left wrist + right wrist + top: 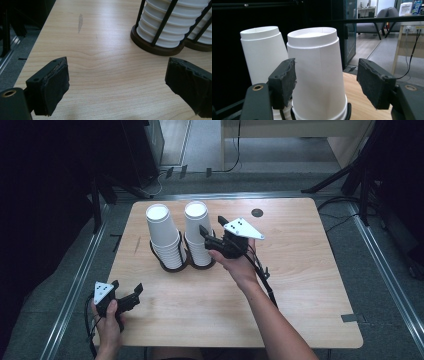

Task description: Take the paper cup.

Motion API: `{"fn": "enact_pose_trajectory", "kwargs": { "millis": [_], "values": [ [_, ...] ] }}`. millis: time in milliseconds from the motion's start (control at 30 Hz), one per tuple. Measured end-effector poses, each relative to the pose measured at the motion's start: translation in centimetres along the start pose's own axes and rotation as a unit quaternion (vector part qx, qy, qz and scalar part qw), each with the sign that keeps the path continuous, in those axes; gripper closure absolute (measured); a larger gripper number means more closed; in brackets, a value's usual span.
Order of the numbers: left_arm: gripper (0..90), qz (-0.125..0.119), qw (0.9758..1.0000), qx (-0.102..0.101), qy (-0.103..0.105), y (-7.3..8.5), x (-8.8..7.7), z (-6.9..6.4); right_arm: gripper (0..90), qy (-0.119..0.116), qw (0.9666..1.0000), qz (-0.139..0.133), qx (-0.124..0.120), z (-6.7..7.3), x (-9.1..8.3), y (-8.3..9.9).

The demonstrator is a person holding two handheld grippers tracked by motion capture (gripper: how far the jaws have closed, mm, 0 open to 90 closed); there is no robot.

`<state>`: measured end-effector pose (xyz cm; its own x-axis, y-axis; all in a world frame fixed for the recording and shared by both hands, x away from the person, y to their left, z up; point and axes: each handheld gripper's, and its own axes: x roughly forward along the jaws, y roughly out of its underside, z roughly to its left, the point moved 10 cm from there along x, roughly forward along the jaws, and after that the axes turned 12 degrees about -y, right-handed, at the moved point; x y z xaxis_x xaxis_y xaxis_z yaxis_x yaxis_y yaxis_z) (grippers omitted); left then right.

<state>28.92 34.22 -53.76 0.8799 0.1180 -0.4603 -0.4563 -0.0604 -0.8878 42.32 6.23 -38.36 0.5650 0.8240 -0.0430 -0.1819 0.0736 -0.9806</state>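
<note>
Two tall stacks of upturned white paper cups stand side by side in a dark wire holder (172, 266) with round brown bases (155, 50). My right gripper (211, 223) is raised beside the right stack (196, 220), at the height of its top cup (317, 75). That cup stands between the jaws: the left pad (284, 82) lies against its side, and the right pad (372, 82) is a little apart from it. The left stack (162, 230) (262, 55) stands behind. My left gripper (128, 286) (117, 75) is open and empty at the near left of the table, pointing at the holder.
The light wooden table (300, 285) has a small dark round inset (257, 212) near its far edge and a grey smudge (80, 22) on the left. Metal floor rails (75, 285) run along both sides. Cables and dark stands lie beyond the far edge.
</note>
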Motion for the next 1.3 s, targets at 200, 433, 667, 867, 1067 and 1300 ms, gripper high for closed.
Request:
{"fn": "enact_pose_trajectory", "kwargs": {
  "millis": [200,433,667,867,1067,1300],
  "values": [
    [5.6,0.001,1.0,0.001,0.0,0.0,0.0,0.0,23.5,-0.001,1.0,0.0,0.005,0.1,1.2,-0.5],
    [5.6,0.001,1.0,0.0,0.0,0.0,0.1,-0.1,21.2,0.0,0.9999,0.015,-0.006,0.6,2.6,-1.1],
    [5.5,0.002,1.0,0.004,0.001,0.0,0.1,0.0,19.8,0.007,0.9998,0.02,-0.001,0.5,4.1,-1.2],
    [5.6,0.003,1.0,0.002,0.002,0.0,0.1,0.0,19.8,0.012,0.9995,0.029,-0.001,0.4,4.9,-0.7],
    [5.6,0.003,1.0,0.001,0.003,0.0,0.1,0.0,23.0,0.016,0.9993,0.031,-0.017,0.3,5.1,-0.5],
    [5.6,0.003,1.0,0.003,0.003,0.0,0.1,0.0,23.7,0.019,0.999,0.025,-0.031,0.4,5.0,-0.9]
  ]
}}
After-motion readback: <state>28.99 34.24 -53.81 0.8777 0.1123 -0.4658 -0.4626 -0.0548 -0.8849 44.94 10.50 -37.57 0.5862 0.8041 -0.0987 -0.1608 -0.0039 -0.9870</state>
